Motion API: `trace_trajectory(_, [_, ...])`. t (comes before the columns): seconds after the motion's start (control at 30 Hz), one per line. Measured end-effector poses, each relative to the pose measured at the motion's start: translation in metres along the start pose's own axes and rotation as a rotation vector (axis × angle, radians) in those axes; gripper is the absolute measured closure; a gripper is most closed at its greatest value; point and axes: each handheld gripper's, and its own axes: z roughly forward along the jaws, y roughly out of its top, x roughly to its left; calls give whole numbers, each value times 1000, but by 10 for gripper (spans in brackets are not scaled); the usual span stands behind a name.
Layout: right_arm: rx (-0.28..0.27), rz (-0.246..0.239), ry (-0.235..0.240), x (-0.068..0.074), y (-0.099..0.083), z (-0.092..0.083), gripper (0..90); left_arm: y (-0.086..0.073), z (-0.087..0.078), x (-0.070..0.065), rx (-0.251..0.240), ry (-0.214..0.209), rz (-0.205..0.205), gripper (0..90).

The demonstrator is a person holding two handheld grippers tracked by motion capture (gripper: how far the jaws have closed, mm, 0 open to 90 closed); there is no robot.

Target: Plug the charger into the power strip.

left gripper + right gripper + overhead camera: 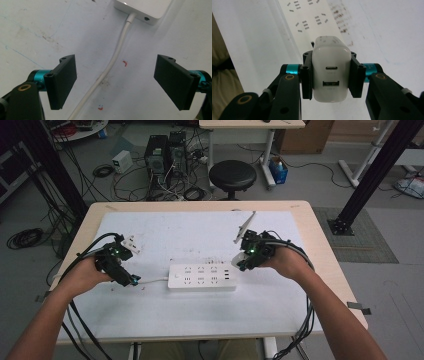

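light wood tabletop (327,255) under a scuffed white sheet (200,240) with ink smudges and red marks. white power strip (202,277) flat mid-sheet, cord (113,58) running between the left gripper (116,82) jaws, spread wide, touching nothing. right gripper (331,75) clamped on a white usb charger (331,72), just off the strip's right end. behind: black stool (232,176), pc towers (165,152), cable tangle on grey floor.

A black round stool (232,175) stands beyond the table's far edge, beside two dark computer towers (166,155) amid tangled cables on the floor. A small white box (122,160) sits left of them. A blue container (278,171) rests by a desk leg (267,157).
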Motion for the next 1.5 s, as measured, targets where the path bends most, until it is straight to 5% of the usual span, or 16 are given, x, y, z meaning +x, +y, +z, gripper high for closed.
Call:
trace_trajectory(0.23, [41, -104, 21, 1, 36, 30, 620, -4, 3, 1, -8, 1, 0, 185])
trace_trajectory(0.4, [120, -188, 34, 3, 57, 54, 621, -3, 6, 2, -6, 0, 7, 185])
trace_trajectory(0.67, [199, -261, 39, 4, 69, 75, 620, -3, 12, 3, -11, -11, 12, 185])
trace_trajectory(0.83, [202, -288, 50, 3, 73, 81, 621, -5, 13, 4, -17, -10, 3, 185])
trace_trajectory(1.0, [231, -404, 45, 9, 78, 85, 621, -8, 14, 6, -18, -11, -7, 184])
trace_trajectory(1.1, [222, -319, 41, 9, 79, 87, 622, -8, 14, 6, -19, -13, -7, 185])
trace_trajectory(1.5, [286, -315, 24, 13, 83, 94, 626, -12, 14, 5, -14, -7, -17, 185])
